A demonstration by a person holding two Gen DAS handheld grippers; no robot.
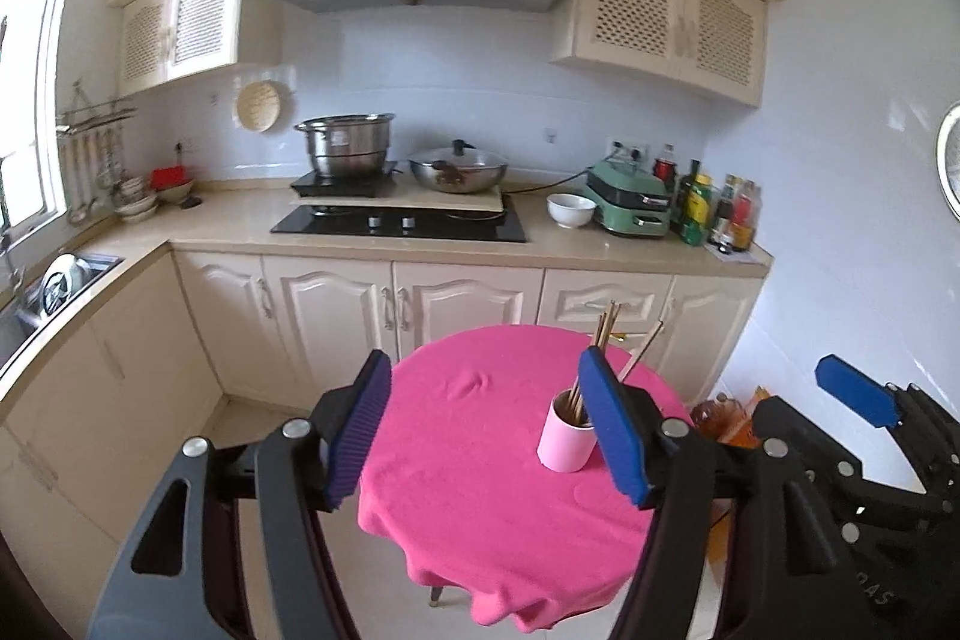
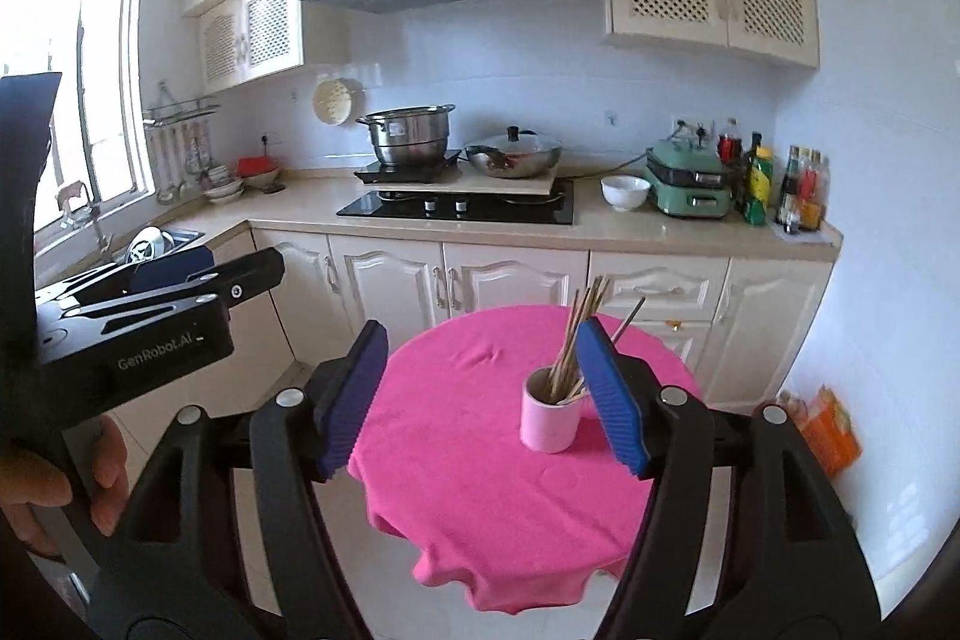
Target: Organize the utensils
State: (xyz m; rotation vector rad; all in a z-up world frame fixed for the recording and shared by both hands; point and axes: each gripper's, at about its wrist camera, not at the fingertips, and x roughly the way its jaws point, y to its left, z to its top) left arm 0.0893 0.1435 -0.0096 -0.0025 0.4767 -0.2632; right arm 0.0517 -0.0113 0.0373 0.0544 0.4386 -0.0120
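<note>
A pink cup (image 1: 565, 441) (image 2: 549, 421) stands upright on the round table under a magenta cloth (image 1: 474, 460) (image 2: 474, 448), right of centre. Several wooden chopsticks (image 1: 603, 334) (image 2: 579, 325) stick up out of it and lean right. My left gripper (image 1: 489, 430) hangs open above the table's near side, nothing between its blue pads. My right gripper (image 2: 486, 400) is open too and holds nothing; the cup sits just inside its right finger, apart from the pads. Each gripper shows at the edge of the other's view.
Behind the table runs a beige counter (image 1: 240, 214) with a black hob (image 1: 399, 223), a steel pot (image 1: 345, 148), a lidded wok (image 1: 459, 166), a white bowl (image 1: 570, 209), a green appliance (image 1: 633, 202) and bottles (image 1: 714, 208). A sink (image 1: 60, 274) lies left. An orange bag (image 2: 831, 430) sits on the floor right.
</note>
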